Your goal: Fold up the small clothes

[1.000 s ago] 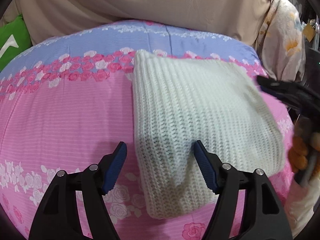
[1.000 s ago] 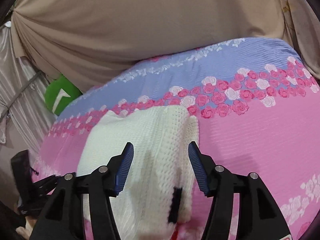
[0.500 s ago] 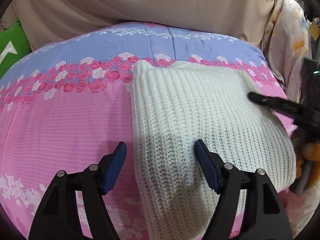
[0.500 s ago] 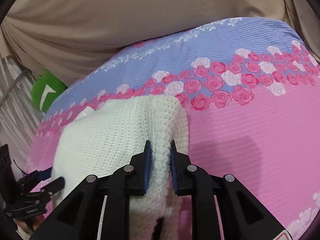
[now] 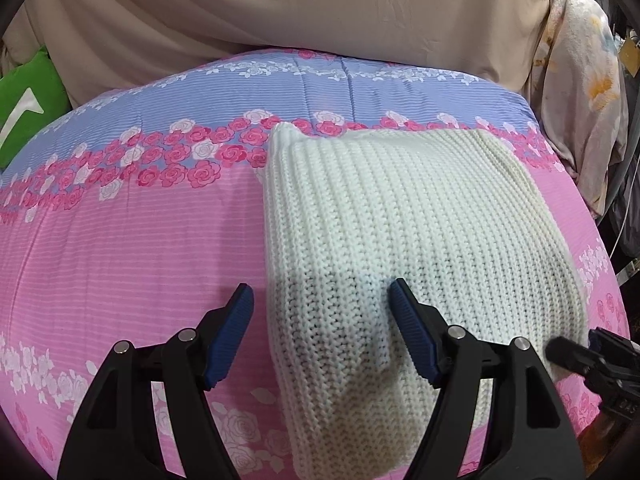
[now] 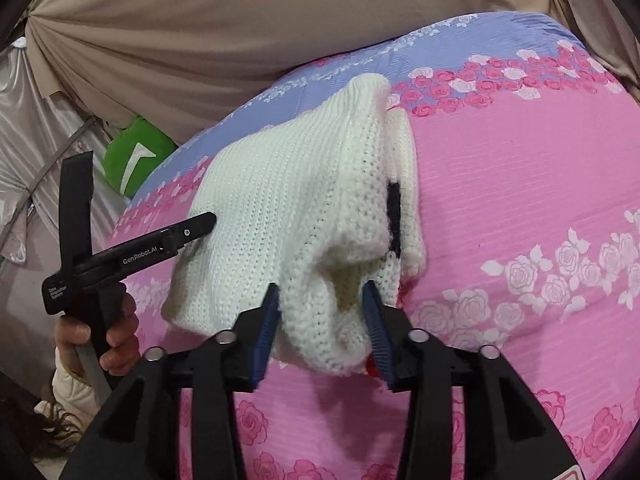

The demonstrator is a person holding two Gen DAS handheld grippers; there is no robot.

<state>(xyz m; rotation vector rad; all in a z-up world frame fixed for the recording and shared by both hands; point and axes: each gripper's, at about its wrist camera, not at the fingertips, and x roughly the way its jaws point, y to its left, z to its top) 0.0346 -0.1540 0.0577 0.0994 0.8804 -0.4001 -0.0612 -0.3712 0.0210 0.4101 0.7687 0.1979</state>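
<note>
Since the earlier frame the right claw (image 6: 322, 330) has been closing and now pinches the white sweater (image 5: 400, 248) by its near right corner, lifted off the bed (image 5: 120, 248). The left claw (image 5: 320, 340) stands wide, straddling the sweater's left edge, gripping nothing. Step in hand: the fold. Next, carry that corner across.

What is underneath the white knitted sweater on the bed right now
Under the white knitted sweater lies the pink floral bedspread, showing all around it. The right wrist view shows a black strip between folded layers. Anything else inside the folds is covered.
</note>
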